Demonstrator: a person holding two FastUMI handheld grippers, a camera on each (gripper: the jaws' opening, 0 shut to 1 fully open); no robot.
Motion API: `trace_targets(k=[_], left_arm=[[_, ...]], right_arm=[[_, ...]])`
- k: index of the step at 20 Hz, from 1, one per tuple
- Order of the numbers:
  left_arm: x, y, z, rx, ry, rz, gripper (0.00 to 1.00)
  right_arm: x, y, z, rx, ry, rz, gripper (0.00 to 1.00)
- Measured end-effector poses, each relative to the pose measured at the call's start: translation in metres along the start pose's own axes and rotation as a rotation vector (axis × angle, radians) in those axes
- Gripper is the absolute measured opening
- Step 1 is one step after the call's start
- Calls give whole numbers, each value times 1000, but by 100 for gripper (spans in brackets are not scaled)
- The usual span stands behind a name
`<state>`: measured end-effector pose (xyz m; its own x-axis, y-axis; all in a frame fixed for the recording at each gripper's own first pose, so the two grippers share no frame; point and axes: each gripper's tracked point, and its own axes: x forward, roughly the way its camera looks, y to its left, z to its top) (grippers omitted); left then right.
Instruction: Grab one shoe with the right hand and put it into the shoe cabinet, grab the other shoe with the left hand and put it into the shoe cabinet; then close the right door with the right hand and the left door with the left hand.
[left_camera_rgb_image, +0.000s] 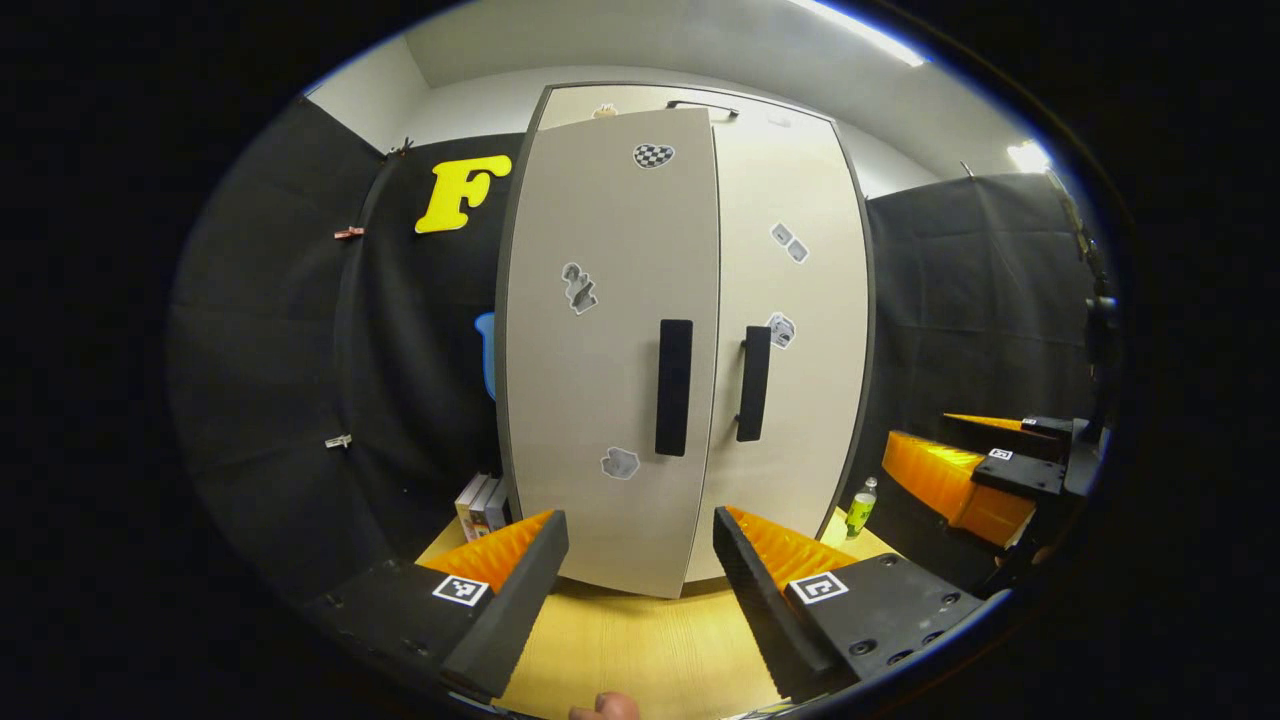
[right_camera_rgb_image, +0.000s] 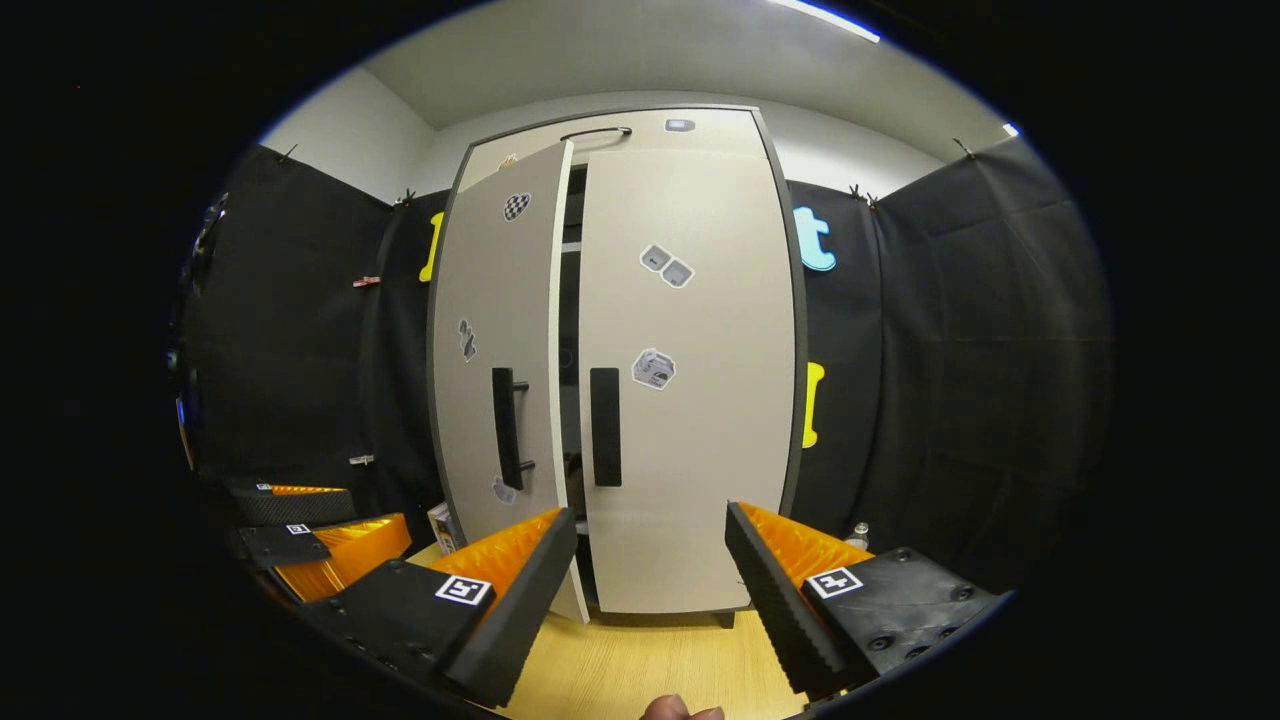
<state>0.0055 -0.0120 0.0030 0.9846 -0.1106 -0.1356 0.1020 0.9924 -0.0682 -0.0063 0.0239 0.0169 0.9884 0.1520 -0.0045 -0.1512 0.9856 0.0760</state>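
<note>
The beige shoe cabinet (left_camera_rgb_image: 690, 300) stands on the wooden table straight ahead of both grippers. Its right door (right_camera_rgb_image: 690, 400) looks flush with the frame, while the left door (right_camera_rgb_image: 495, 380) stands ajar, a dark gap showing between the two. Each door carries a black vertical handle (left_camera_rgb_image: 674, 388), (right_camera_rgb_image: 604, 427). My left gripper (left_camera_rgb_image: 640, 570) is open just in front of the left door with nothing between its fingers. My right gripper (right_camera_rgb_image: 650, 570) is open before the right door, also empty. The right gripper (left_camera_rgb_image: 985, 470) shows at the right of the left gripper view. The cabinet's inside is too dark to make out.
A green bottle (left_camera_rgb_image: 861, 507) stands on the table (left_camera_rgb_image: 620, 650) right of the cabinet. Small boxes (left_camera_rgb_image: 481, 505) sit at the cabinet's left foot. Black cloth walls close in on both sides. A fingertip (left_camera_rgb_image: 605, 707) shows at the bottom edge.
</note>
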Motion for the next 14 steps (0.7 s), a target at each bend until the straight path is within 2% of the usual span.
trace_targets(k=[14], left_arm=[[-7,-22,3,-9,-18,30,93]], right_arm=[[-18,-4,-1,4,1,53,98]])
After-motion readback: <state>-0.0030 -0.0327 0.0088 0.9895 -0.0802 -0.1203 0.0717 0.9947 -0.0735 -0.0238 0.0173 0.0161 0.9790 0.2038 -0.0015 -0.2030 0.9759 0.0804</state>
